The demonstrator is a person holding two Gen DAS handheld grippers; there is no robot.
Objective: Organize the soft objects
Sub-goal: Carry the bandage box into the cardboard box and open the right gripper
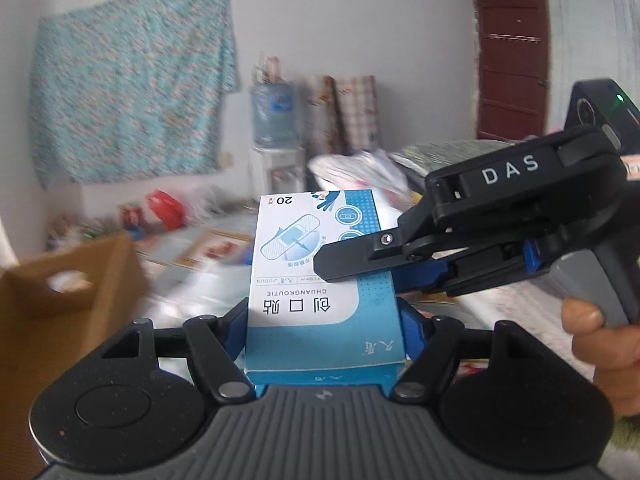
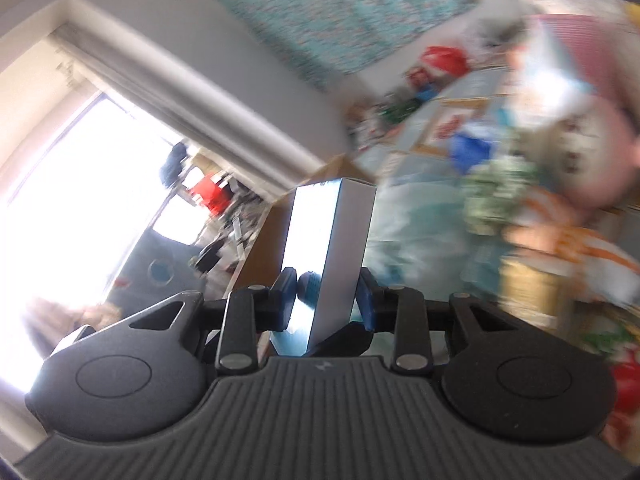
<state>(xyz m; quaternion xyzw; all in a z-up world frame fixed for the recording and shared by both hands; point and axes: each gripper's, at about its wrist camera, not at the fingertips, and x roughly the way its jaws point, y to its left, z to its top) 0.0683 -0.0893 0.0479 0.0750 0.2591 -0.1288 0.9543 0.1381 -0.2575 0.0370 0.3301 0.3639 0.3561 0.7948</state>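
A blue and white bandage box (image 1: 316, 280) stands upright in the air, held between both grippers. My left gripper (image 1: 324, 320) is shut on its lower part, blue pads on both sides. My right gripper (image 1: 348, 258) comes in from the right and its fingers clamp the box's middle. In the right wrist view the same box (image 2: 332, 248) shows edge-on, glossy side lit, between my right gripper's (image 2: 326, 292) blue pads. A brown cardboard box (image 1: 68, 296) with a handle hole stands at the left.
The cluttered table (image 1: 200, 248) behind holds red and white bags (image 1: 164, 208) and papers. A water dispenser (image 1: 276, 136) stands at the wall under a hanging blue patterned cloth (image 1: 132, 80). A bright window (image 2: 80, 200) is on the left in the right wrist view.
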